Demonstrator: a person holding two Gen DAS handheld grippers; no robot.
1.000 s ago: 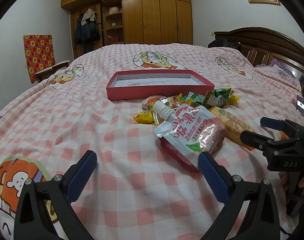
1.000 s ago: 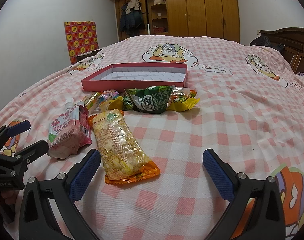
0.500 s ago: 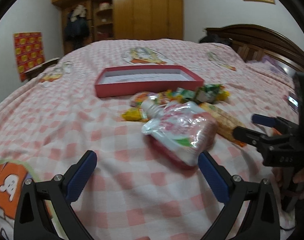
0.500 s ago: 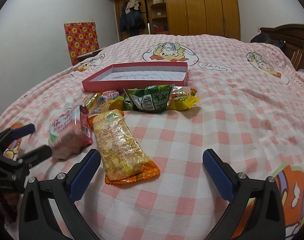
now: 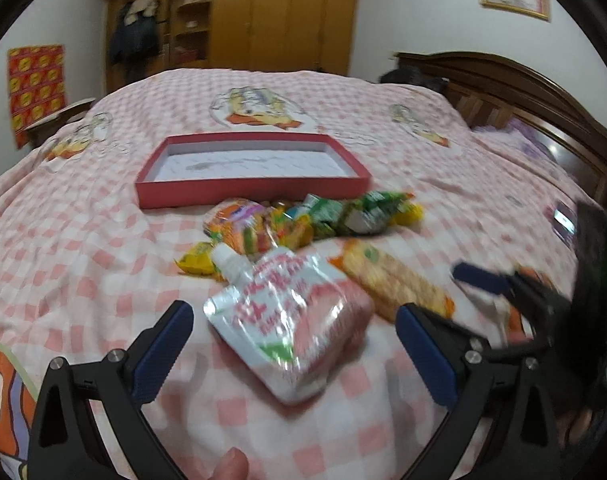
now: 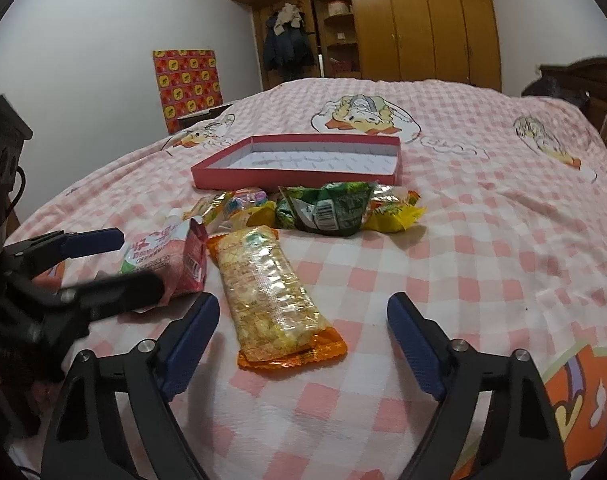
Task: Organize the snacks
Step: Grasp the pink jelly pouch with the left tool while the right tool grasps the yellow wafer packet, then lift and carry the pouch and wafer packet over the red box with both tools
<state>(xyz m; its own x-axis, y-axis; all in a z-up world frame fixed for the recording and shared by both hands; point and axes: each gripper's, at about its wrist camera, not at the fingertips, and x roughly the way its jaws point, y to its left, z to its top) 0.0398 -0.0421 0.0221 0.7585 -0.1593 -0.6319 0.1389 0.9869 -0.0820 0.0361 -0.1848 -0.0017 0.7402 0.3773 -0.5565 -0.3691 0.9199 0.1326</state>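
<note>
A home bedroom: bed, wooden wardrobe, headboard.

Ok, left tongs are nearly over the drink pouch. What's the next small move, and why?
Probably ease the left tongs forward a little more, then close. They are open, and the drink pouch lies flat between the fingers, apparently not yet touched. The red box beyond looks empty, so the pouch can go there once gripped.
</note>
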